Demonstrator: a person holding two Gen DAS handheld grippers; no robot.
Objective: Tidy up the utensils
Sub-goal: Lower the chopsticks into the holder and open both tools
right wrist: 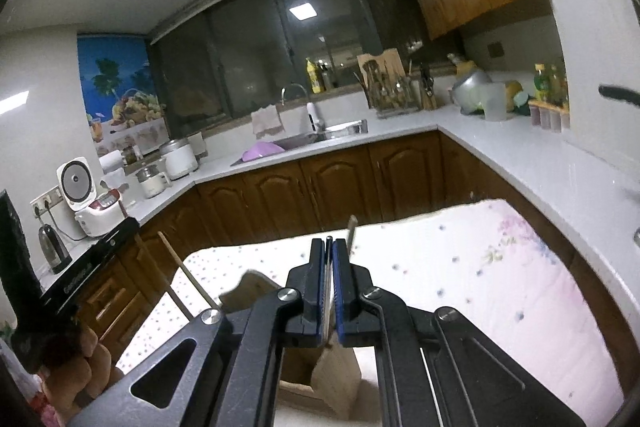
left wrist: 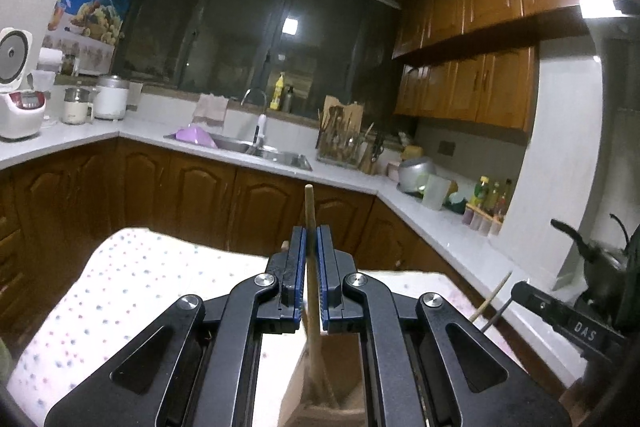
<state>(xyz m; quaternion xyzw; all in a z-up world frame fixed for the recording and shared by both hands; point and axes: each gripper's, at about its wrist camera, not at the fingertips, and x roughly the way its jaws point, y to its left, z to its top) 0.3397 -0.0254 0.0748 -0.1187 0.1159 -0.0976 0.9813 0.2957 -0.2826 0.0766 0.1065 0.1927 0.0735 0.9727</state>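
The wooden utensil point(left wrist: 310, 227) in my left gripper point(left wrist: 312, 239) is what I watch first: a pale round handle stands up between the blue pads, which are closed tight on it, and its lower end runs down into a tan cardboard box point(left wrist: 320, 403) right under the gripper. In the right wrist view my right gripper point(right wrist: 329, 251) is likewise clamped shut, on a thin metal utensil point(right wrist: 328, 267) whose dark tip just shows above the pads; I cannot tell whether it is a knife, a fork or a spoon. A second slim stick point(right wrist: 351, 233) pokes up just behind that gripper, and I cannot say what it belongs to. Below the right gripper I see the cardboard box point(right wrist: 336, 375) again, with an open top and what looks like a divider.

The box sits on a table under a white cloth with small coloured dots point(left wrist: 132, 291). From the right view I also see my left gripper point(right wrist: 64, 291) off to the side with its wooden stick point(right wrist: 188, 279) slanting up.

As I judge it, both pieces are over the box but neither is released, so the sorting is under way and unfinished; what already lies inside the box is hidden from me. Across the room a rack of wooden utensils point(left wrist: 340, 143) stands on the white counter point(left wrist: 420, 223) near the sink point(left wrist: 256, 151)
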